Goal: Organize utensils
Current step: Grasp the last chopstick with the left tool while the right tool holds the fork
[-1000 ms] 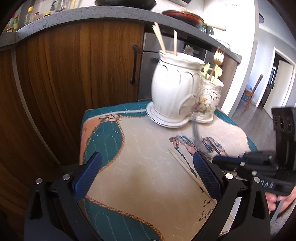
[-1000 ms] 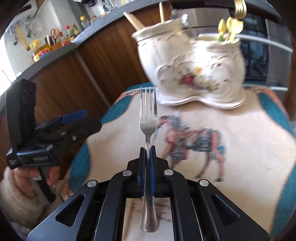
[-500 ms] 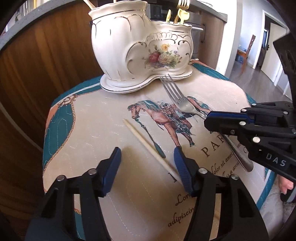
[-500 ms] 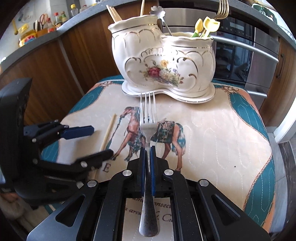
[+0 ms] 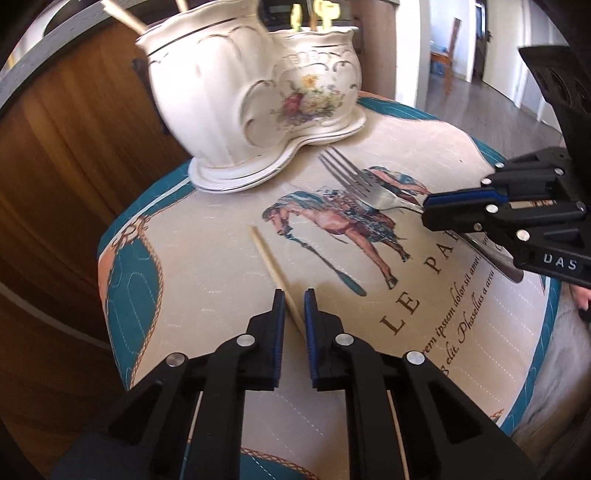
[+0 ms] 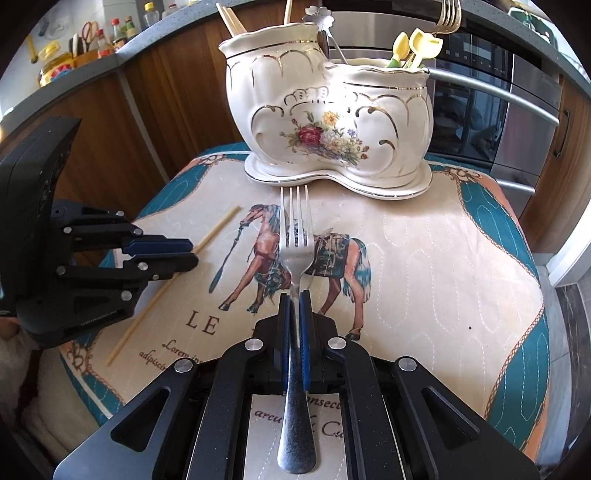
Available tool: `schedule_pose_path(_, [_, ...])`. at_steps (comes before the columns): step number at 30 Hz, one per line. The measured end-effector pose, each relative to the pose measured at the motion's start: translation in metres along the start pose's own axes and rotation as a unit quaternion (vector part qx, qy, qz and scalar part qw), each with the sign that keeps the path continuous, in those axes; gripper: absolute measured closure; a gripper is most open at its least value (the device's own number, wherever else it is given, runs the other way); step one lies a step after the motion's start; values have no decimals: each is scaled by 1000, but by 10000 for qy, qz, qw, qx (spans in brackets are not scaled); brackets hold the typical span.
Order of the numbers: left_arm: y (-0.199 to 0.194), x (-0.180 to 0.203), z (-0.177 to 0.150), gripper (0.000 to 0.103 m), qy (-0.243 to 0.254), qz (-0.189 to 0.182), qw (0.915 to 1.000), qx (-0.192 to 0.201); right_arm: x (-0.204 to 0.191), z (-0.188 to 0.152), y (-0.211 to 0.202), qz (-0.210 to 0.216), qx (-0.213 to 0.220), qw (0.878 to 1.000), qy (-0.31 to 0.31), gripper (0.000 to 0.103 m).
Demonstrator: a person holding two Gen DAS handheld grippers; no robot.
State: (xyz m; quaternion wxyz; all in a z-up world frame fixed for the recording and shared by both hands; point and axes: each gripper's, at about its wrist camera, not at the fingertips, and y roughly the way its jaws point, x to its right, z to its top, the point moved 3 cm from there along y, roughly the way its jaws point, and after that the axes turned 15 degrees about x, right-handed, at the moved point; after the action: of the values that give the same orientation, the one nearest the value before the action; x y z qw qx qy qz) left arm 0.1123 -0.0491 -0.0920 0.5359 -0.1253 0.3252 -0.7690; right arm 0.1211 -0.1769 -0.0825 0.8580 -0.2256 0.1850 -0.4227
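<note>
A steel fork [image 6: 295, 254] is sitting pinched between the blue pads of the right gripper [image 6: 294, 295], gripped at its neck, tines pointing ahead toward the holder and the handle running back between the gripper's arms. It is hanging just above the printed horse on the quilted cloth [image 6: 424, 258].

A single wooden chopstick [image 5: 275, 273] is lying flat on the cloth, to the left of the horse print. The left gripper [image 5: 294, 295] is straddling it near its middle; its jaws are closing, with the chopstick between them and a narrow gap showing on either side of the stick, so the pads are not pressing on it.

Beyond both tools, a white two-compartment ceramic utensil holder [image 6: 328, 122] with gold trim and a floral motif is standing on its matching base at the far edge of the cloth. In the right wrist view its taller left compartment is holding wooden chopsticks [image 6: 229, 18], while the lower right compartment is holding yellow utensils [image 6: 417, 46] and a gold fork [image 6: 448, 14].

Wooden cabinet doors [image 6: 177, 96] are rising behind the table, and an oven front [image 6: 476, 107] with a long steel handle is standing to the right.
</note>
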Motion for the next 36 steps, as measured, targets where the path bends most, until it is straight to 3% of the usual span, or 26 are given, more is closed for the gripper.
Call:
schedule_pose_path(2, [-2, 10, 1, 95, 55, -311, 9995, 14, 1, 0, -1, -8, 0, 10000, 6, 97])
schedule_pose_path(5, [-8, 24, 0, 94, 201, -498, 9986, 7, 4, 0, 0, -31, -24, 10000, 20, 97])
schedule_pose_path(9, [-15, 22, -2, 93, 38, -319, 9995, -2, 5, -1, 1, -19, -97, 9999, 22, 97])
schedule_pose_path(12, [-18, 10, -4, 73, -464, -59, 9989, -57, 6, -3, 4, -9, -186, 9998, 65, 96])
schedule_pose_path(14, [-20, 5, -6, 49, -717, 43, 9974, -70, 6, -2, 4, -29, -193, 9998, 39, 95])
schedule_pose_path(20, [-22, 9, -14, 47, -1143, 405, 9926, -92, 5, 0, 5, -82, -177, 9998, 50, 90])
schedule_pose_path(22, [-21, 15, -15, 51, -1157, 384, 9925, -124, 6, 0, 7, -86, -207, 9997, 98, 87])
schedule_pose_path(28, [-18, 21, -16, 92, -1053, 352, 9938, -69, 3, -4, 10, -166, -237, 9995, -100, 87])
schedule_pose_path(29, [-18, 18, -15, 98, -1063, 355, 9937, -56, 2, -4, 10, -170, -226, 9995, -124, 92])
schedule_pose_path(31, [-16, 12, -15, 98, -1168, 311, 9927, -8, 0, -4, 10, -154, -196, 9996, -112, 96])
schedule_pose_path(36, [-17, 1, -16, 98, -1343, 187, 9905, 218, -3, -1, 6, -118, -27, 9999, -113, 97])
